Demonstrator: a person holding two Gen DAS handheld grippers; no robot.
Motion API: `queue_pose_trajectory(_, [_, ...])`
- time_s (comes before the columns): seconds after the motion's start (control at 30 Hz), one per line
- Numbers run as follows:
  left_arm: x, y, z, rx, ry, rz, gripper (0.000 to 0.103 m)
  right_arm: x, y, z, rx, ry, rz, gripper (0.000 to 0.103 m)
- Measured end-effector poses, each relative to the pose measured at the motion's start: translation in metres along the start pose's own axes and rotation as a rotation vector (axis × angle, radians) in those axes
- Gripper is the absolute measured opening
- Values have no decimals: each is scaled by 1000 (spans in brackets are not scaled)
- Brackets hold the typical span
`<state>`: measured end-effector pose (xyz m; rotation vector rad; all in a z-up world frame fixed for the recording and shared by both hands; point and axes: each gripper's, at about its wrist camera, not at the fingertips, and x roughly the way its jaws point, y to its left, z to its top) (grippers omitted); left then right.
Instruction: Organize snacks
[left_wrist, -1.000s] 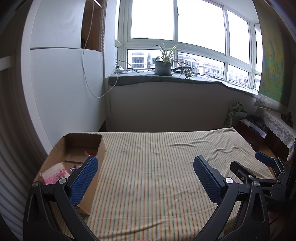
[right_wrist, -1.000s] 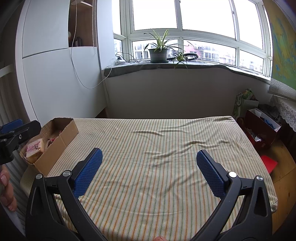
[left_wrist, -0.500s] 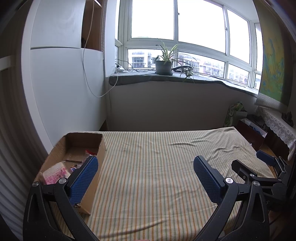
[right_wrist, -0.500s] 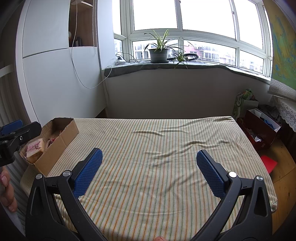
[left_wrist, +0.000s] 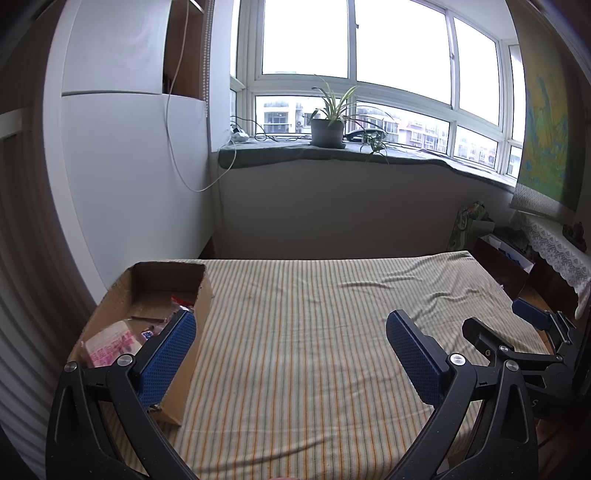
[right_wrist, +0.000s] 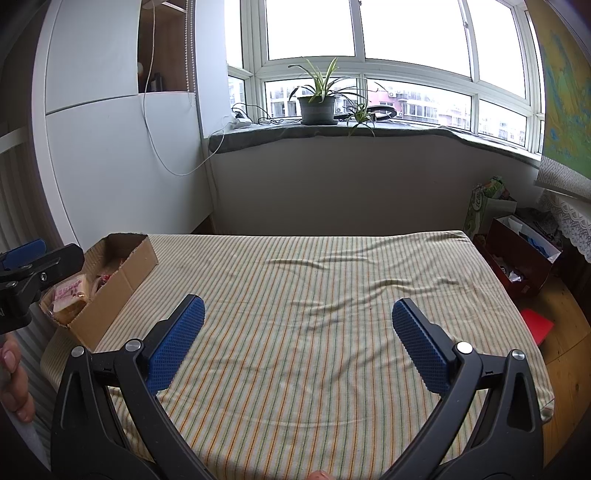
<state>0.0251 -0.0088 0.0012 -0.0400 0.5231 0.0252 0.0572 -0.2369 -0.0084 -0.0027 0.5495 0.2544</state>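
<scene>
An open cardboard box (left_wrist: 199, 295) stands at the left edge of the striped bed (left_wrist: 314, 332); it also shows in the right wrist view (right_wrist: 129, 273). Inside lie a pink-labelled snack pack (left_wrist: 110, 343), also seen in the right wrist view (right_wrist: 68, 295), and other small wrappers. My left gripper (left_wrist: 291, 339) is open and empty, its left finger beside the box's right wall. My right gripper (right_wrist: 297, 325) is open and empty above the middle of the bed. Each gripper shows at the edge of the other's view.
A red box (right_wrist: 524, 266) and bags stand on the wooden floor right of the bed. A white cabinet (left_wrist: 129, 177) is behind the cardboard box. A potted plant (left_wrist: 327, 129) and cables sit on the windowsill beyond the bed.
</scene>
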Motion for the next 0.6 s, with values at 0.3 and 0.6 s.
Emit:
queue_pose_trajectory(0.3, [2, 2, -2, -5, 7, -2, 102, 1, 0, -2, 0, 4, 0, 103])
queue_pose_trajectory(0.6, [1, 6, -4, -21, -1, 19, 103, 1, 0, -3, 1, 5, -1, 103])
